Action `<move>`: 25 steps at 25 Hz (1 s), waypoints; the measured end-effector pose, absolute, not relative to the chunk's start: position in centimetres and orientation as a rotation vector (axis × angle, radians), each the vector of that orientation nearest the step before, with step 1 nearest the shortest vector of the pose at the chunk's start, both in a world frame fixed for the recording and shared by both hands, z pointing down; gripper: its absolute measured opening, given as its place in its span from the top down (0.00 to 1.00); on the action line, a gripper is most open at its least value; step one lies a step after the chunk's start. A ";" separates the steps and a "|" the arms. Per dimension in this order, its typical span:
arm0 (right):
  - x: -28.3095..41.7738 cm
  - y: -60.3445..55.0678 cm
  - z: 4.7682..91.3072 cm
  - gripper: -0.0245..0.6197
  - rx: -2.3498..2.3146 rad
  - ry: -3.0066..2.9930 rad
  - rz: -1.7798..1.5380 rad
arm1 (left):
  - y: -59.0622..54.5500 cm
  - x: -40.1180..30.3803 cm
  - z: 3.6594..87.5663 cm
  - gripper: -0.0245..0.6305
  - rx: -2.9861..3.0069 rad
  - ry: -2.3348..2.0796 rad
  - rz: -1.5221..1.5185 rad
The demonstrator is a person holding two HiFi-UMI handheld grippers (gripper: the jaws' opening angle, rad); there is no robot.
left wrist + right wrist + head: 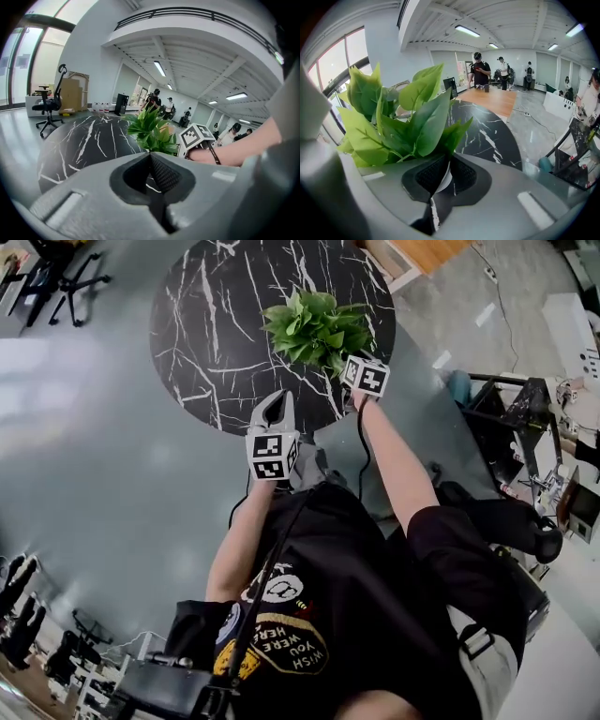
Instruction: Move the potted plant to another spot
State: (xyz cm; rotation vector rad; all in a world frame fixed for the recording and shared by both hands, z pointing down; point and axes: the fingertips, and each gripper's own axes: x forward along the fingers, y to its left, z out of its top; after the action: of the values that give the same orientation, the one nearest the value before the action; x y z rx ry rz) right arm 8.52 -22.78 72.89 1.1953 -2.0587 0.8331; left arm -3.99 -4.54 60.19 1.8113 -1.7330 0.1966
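The potted plant (317, 327), with broad green leaves, stands at the right side of a round black marble-patterned table (216, 324). My right gripper (347, 369) reaches in under the leaves from the near right. In the right gripper view its jaws (440, 180) are closed on the thin white rim of the pot (446, 179), with the leaves (403, 122) just above them. My left gripper (277, 401) hovers over the table's near edge, left of the plant and apart from it. It is shut (152, 164) with nothing between its pads. The plant (152, 131) shows ahead of it.
An office chair (49, 103) stands beyond the table on the left. Black frames and gear (511, 418) crowd the floor to the right. Several people (480, 70) stand far off at the back of the hall. The person's body fills the near side of the head view.
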 end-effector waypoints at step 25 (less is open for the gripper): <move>-29.2 -9.0 73.5 0.91 0.421 -2.243 0.555 | 6.2 -24.4 60.0 0.96 1.239 -2.147 -0.030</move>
State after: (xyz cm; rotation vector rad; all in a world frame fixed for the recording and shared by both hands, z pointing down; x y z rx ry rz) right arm -29.15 -9.01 73.47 0.4206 -2.2434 0.5554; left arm -24.41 6.16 59.99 1.2391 -2.1471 -0.0303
